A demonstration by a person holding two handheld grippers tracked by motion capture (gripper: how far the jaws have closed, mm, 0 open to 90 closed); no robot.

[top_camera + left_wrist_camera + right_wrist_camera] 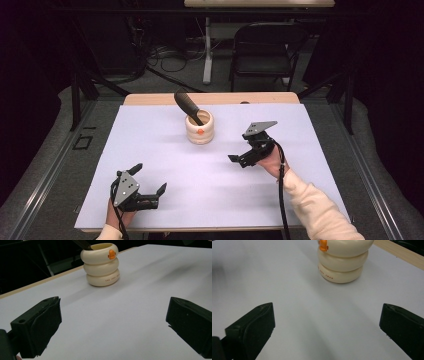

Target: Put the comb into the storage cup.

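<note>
A cream ribbed holder with an orange duck-bill mark stands upright on the white sheet, near the back middle. A black utensil handle leans out of it toward the back left. My left gripper rests open and empty at the front left, well short of the holder; the black handle shows at its rim. My right gripper is open and empty to the right of the holder and a bit nearer than it. The holder lies ahead of its spread jaws. My left gripper and right gripper hold nothing.
The sheet covers a wooden table whose bare edge shows at the back. Beyond it stand a black folding chair, a white desk leg and loose cables on the floor. Dark frame rails run along both sides.
</note>
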